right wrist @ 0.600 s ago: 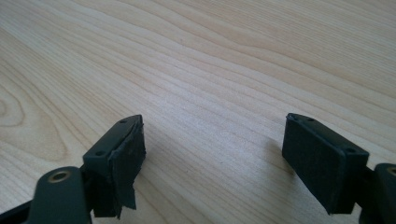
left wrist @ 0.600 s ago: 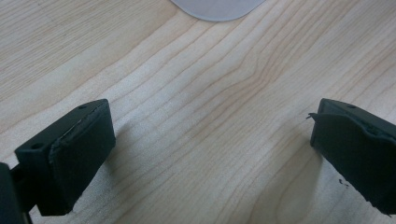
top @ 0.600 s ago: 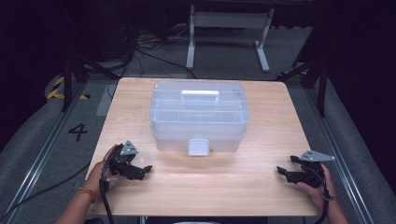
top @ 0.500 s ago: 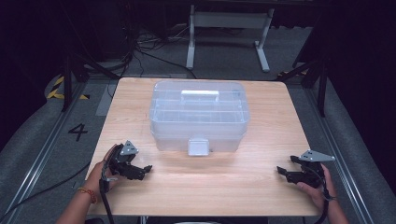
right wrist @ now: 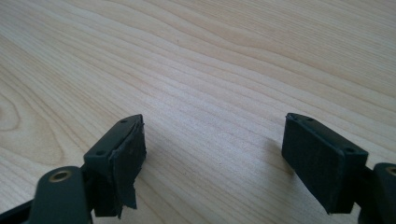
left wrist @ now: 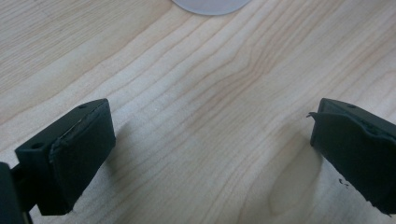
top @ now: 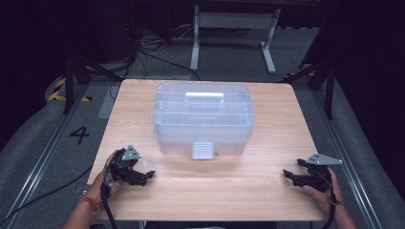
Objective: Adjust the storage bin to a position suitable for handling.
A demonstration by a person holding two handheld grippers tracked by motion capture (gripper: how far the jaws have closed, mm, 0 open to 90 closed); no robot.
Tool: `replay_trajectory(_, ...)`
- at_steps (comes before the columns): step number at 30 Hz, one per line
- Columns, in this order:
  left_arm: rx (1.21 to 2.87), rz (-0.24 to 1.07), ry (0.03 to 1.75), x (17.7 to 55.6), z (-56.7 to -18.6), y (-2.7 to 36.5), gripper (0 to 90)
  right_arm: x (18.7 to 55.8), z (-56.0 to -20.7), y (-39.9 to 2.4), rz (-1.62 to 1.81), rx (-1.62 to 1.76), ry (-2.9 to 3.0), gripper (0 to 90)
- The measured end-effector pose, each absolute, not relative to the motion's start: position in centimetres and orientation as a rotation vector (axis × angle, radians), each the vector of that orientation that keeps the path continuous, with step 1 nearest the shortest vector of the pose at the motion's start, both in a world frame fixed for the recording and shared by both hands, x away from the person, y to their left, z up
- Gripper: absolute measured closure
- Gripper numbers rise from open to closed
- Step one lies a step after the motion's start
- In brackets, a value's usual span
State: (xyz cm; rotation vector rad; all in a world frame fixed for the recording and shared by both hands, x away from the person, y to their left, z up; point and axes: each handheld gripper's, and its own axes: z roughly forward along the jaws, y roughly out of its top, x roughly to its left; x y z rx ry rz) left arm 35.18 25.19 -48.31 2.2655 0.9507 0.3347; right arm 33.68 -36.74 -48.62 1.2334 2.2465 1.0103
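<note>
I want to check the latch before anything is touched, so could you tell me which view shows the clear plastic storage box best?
The high view: the whole clear plastic storage box sits mid-table, with its white handle and front latch. The left gripper view catches a blurred pale edge; the right gripper view shows bare wood.

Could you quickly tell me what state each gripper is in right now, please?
Left gripper: open, nothing between its jaws, above the bare table.
Right gripper: open, holding nothing, also over bare wood.
</note>
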Motion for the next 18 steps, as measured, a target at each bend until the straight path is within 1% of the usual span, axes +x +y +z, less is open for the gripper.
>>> replay_trajectory(2,2.274,0.334,0.94,35.1,-48.3,25.4,0.4,33.6,-48.5,-36.8,1.009,1.223,2.251,28.9)
replay_trajectory(9,2.271,0.329,0.949,35.0,-48.3,25.4,0.3,33.8,-47.6,-36.6,1.024,1.169,2.23,32.1)
replay_trajectory(14,2.271,0.33,0.948,35.0,-48.3,25.4,0.3,33.9,-45.3,-36.1,1.064,1.126,2.176,35.4)
replay_trajectory(18,2.272,0.329,0.949,35.0,-48.3,25.4,0.4,34.1,-43.3,-35.4,1.096,1.075,2.142,36.2)
